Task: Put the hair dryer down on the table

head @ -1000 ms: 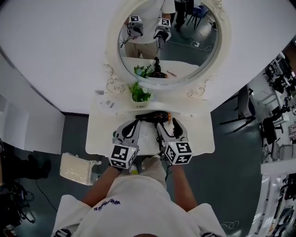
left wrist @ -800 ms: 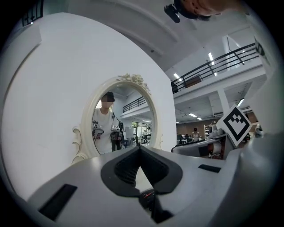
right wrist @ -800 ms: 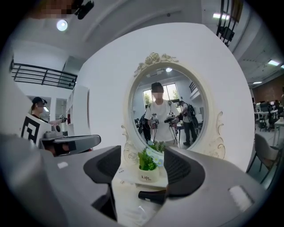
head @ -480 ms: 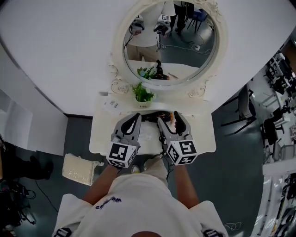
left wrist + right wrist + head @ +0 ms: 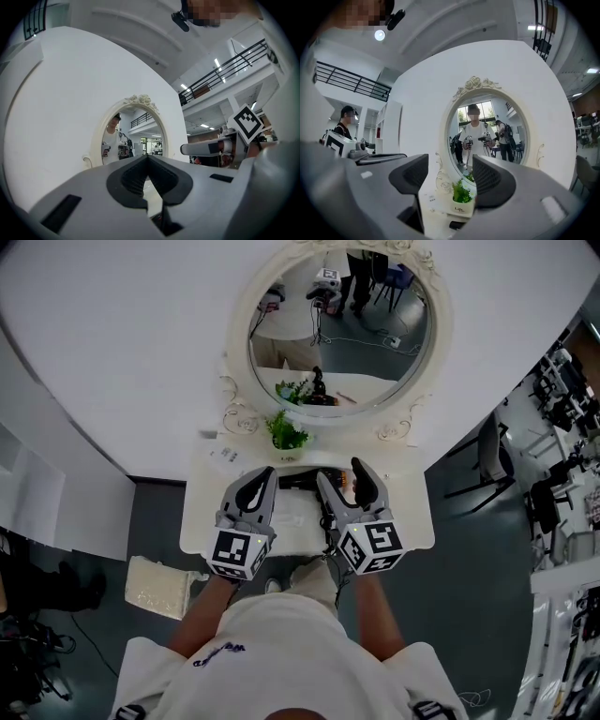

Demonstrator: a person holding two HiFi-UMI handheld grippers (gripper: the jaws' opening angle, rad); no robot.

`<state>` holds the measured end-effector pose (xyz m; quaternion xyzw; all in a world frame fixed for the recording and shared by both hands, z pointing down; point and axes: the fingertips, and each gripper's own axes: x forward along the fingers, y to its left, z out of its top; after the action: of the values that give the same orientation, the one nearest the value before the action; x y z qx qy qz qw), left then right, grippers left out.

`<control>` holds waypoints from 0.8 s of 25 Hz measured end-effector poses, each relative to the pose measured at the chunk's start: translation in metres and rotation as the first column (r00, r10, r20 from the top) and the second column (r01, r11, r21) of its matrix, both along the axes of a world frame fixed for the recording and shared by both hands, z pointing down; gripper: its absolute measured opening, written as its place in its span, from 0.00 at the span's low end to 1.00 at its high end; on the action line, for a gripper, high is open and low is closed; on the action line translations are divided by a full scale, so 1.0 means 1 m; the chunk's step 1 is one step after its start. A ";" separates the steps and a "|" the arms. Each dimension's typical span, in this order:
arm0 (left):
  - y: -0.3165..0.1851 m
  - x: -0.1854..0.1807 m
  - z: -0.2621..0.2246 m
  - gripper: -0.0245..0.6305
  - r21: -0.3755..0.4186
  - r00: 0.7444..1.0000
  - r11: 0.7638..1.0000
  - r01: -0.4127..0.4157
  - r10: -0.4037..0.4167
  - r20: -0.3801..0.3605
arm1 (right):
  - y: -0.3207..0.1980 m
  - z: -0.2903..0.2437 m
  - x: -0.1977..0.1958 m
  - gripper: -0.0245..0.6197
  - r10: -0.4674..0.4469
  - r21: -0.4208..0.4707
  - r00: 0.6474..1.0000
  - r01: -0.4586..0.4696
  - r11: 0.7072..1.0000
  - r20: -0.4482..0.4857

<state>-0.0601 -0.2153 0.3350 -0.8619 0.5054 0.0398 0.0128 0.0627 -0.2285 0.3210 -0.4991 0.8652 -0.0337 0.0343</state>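
The white surface (image 5: pixel 199 521) carries a small potted plant (image 5: pixel 285 434) at its 12 o'clock edge and a printed card (image 5: pixel 225 457) at 11 o'clock. The black hair dryer (image 5: pixel 298 481) lies just toward 6 o'clock of the plant.

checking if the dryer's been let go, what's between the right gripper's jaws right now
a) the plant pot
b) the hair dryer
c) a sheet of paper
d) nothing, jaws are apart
D: in the right gripper view the right gripper has its jaws apart with nothing held between them; the potted plant just stands beyond them, and the head view shows the hair dryer lying on the table.
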 end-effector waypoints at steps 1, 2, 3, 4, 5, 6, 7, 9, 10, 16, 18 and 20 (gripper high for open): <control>0.000 0.000 0.000 0.05 -0.001 1.000 1.000 0.000 0.000 -0.003 | 0.000 -0.001 0.001 0.51 0.001 -0.001 1.000 -0.001 1.000 0.003; 0.001 0.001 0.001 0.05 -0.002 1.000 1.000 -0.001 0.001 -0.005 | 0.001 -0.002 0.001 0.51 0.001 0.000 1.000 -0.001 1.000 0.003; 0.001 0.003 0.002 0.05 -0.004 1.000 1.000 -0.003 0.003 -0.007 | 0.001 -0.002 0.001 0.51 -0.001 0.002 1.000 0.001 1.000 0.001; 0.002 0.004 0.003 0.05 -0.006 1.000 1.000 -0.006 0.006 -0.006 | 0.002 -0.003 0.001 0.51 -0.003 0.004 1.000 0.003 1.000 -0.001; 0.002 0.005 0.004 0.05 -0.007 1.000 1.000 -0.008 0.008 -0.005 | 0.002 -0.003 0.000 0.51 -0.005 0.005 1.000 0.005 1.000 -0.003; 0.003 0.005 0.004 0.05 -0.009 1.000 1.000 -0.008 0.008 -0.003 | 0.002 -0.003 0.000 0.51 -0.007 0.006 1.000 0.007 1.000 -0.004; 0.003 0.005 0.005 0.05 -0.010 1.000 1.000 -0.007 0.007 -0.002 | 0.003 -0.004 0.000 0.51 -0.008 0.007 1.000 0.008 1.000 -0.003; 0.003 0.002 0.005 0.05 -0.011 1.000 1.000 -0.003 0.003 0.000 | 0.004 -0.003 0.000 0.51 -0.009 0.006 1.000 0.009 1.000 0.000; 0.004 0.001 0.006 0.05 -0.012 1.000 1.000 0.000 0.000 0.001 | 0.005 -0.003 0.000 0.51 -0.010 0.004 1.000 0.010 1.000 0.002; 0.007 -0.001 0.011 0.05 -0.025 1.000 1.000 0.003 -0.003 0.002 | 0.008 0.002 0.000 0.50 -0.014 -0.009 1.000 0.014 1.000 0.005; 0.007 -0.002 0.012 0.05 -0.028 1.000 1.000 0.002 -0.002 0.003 | 0.009 0.004 -0.001 0.50 -0.015 -0.011 1.000 0.015 1.000 0.002; 0.007 -0.003 0.013 0.05 -0.028 1.000 1.000 0.003 -0.003 0.002 | 0.009 0.005 -0.001 0.49 -0.015 -0.013 1.000 0.015 1.000 -0.001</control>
<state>-0.0630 -0.2083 0.3477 -0.8613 0.5070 0.0318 0.0013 0.0614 -0.2196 0.3255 -0.4930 0.8686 -0.0393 0.0304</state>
